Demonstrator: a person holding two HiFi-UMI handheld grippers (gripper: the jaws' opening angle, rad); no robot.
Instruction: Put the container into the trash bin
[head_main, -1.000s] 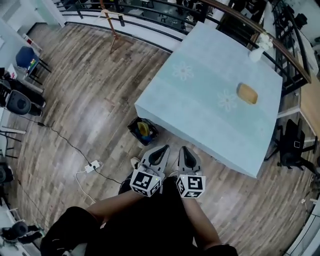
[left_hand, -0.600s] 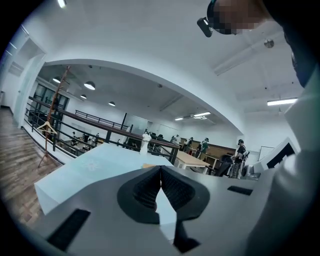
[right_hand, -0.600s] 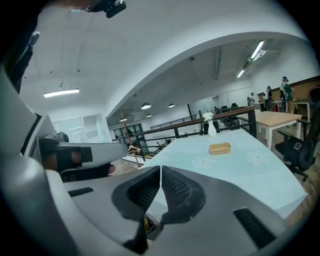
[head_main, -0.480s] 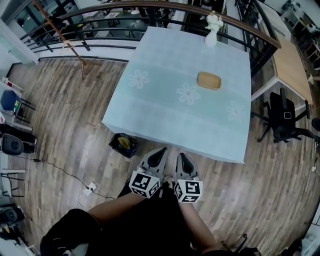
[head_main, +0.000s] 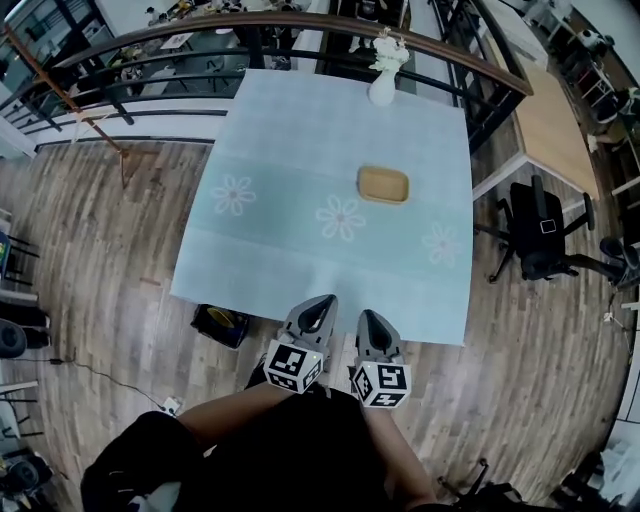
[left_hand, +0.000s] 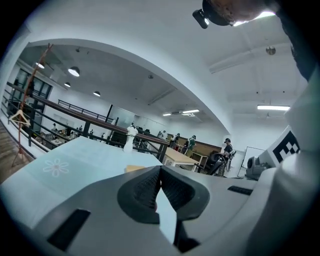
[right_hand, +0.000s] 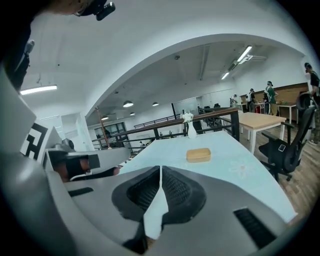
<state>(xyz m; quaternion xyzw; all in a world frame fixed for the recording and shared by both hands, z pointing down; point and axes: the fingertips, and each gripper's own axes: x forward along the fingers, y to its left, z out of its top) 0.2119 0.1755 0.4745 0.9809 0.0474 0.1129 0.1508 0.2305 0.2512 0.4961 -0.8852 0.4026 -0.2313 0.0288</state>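
Facing the counter (head_main: 300, 150) squarely now, the person has swung round in the last second. It sat skewed off to the right before, and its near edge now runs straight across just ahead of both grippers. The container (head_main: 384, 184), a shallow tan tub, lies right of the middle of the top, well beyond them and untouched. The trash bin (head_main: 221, 325) stands on the floor (head_main: 100, 250) by the near left corner of the counter; it has slid from just ahead of the grippers to their left. The left gripper (head_main: 322, 301) and right gripper (head_main: 367, 317) are held side by side close to the body, each with its jaws pressed together on nothing. To my eye the turn lines up the reach, so the pickup is yet to begin. Room looks generous: the top is bare but for a white vase (head_main: 382, 84) at the far edge. An office chair (head_main: 540, 235) sits off the right side, apart from the path to the bin.
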